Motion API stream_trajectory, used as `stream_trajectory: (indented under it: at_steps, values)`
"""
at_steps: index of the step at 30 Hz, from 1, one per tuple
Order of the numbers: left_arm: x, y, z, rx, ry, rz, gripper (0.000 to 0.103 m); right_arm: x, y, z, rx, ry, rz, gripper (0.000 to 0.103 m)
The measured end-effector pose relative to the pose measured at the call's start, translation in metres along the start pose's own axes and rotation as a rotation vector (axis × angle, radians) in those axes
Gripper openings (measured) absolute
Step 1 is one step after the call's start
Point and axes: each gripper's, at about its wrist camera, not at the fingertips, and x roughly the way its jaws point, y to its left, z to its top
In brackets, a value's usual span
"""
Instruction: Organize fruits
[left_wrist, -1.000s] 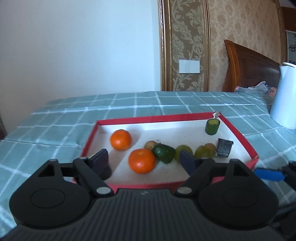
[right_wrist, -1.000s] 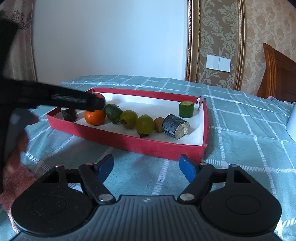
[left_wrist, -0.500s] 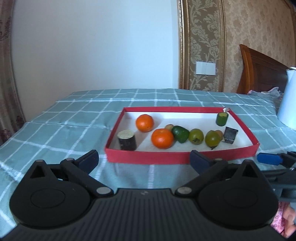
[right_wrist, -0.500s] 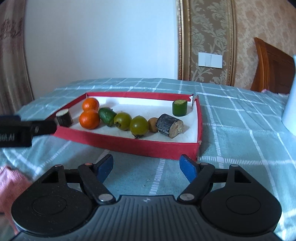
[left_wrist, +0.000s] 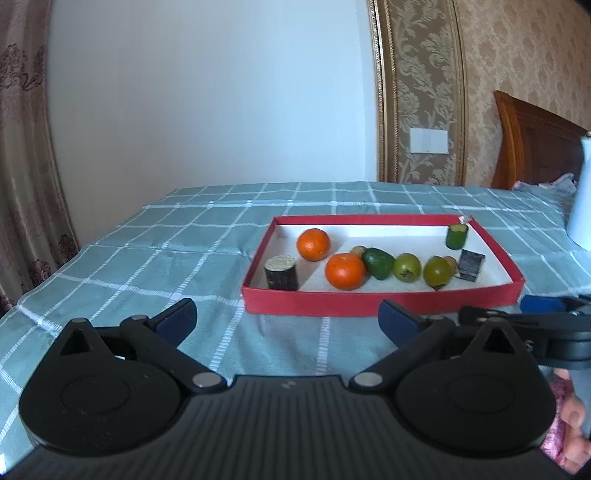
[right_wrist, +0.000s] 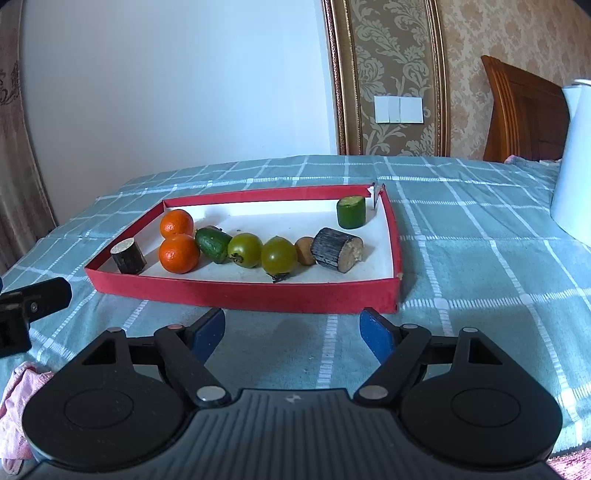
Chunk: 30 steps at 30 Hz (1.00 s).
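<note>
Both grippers hang over the checked teal cloth (right_wrist: 461, 236) that covers the surface, short of a shallow red tray (right_wrist: 243, 295) with a white floor. The left gripper (left_wrist: 287, 319) has its blue-tipped fingers spread wide with nothing between them; the tray's near wall lies just ahead of it and a little to its right. The right gripper (right_wrist: 291, 330) is likewise spread wide and empty, with the tray's near wall straight ahead, close beyond its fingertips.

All the fruit sits inside the tray, well apart from either gripper. From the right wrist view, two oranges (right_wrist: 179, 253) sit toward the left end, one behind the other and touching. Next to the nearer one comes a dark green avocado (right_wrist: 211, 244), then two round green fruits (right_wrist: 245, 250) side by side, then a small brown fruit (right_wrist: 305, 250) partly hidden behind them. A dark bark-covered stub of wood (right_wrist: 337, 249) lies on its side just right of the brown fruit, its pale cut end facing right. Another dark stub (right_wrist: 128, 256) stands upright in the near left corner. A short green cylinder (right_wrist: 351, 211) stands upright alone near the far right corner.

A tall white container (right_wrist: 574, 155) stands on the cloth off to the right, well away from the tray.
</note>
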Motion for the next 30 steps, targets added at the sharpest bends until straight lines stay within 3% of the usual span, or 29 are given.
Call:
stream_trajectory:
  at_steps: [7, 13, 30]
  values:
    - [0.004, -0.01, -0.001, 0.026, 0.014, -0.039, 0.103, -0.002, 0.004, 0.002, -0.005, -0.037, -0.012, 0.08]
    - [0.007, -0.011, 0.001, 0.004, 0.026, -0.062, 0.103, 0.005, -0.003, 0.001, 0.029, -0.015, 0.001, 0.081]
    - [0.012, -0.02, -0.001, 0.047, 0.027, -0.057, 0.103, 0.01, 0.001, 0.0, 0.025, -0.002, -0.013, 0.081]
